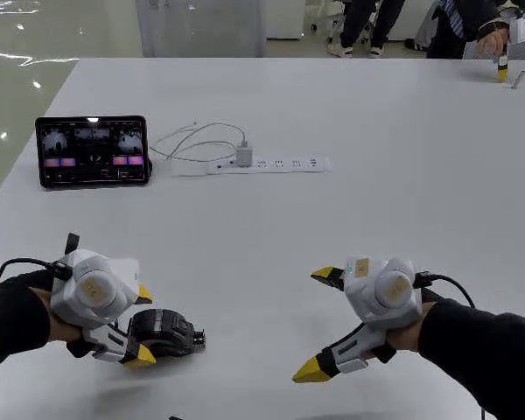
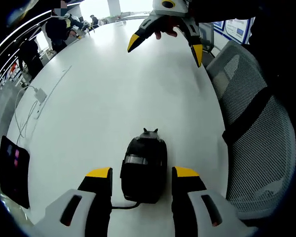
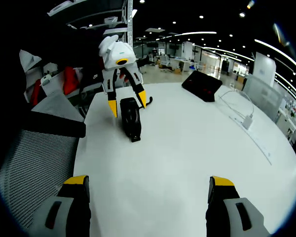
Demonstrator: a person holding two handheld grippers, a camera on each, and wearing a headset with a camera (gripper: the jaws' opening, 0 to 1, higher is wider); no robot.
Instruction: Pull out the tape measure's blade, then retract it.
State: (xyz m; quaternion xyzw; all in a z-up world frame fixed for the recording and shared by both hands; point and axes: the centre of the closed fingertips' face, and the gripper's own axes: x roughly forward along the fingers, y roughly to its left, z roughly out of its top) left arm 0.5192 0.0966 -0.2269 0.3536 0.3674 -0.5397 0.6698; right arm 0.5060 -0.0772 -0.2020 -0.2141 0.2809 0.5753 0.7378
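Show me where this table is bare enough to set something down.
The widest bare patch of table lies between the power strip and the grippers; the gap between left gripper and right gripper is free too. Crowded: the far left by the tablet and cables, and the tape measure between the left gripper's jaws.
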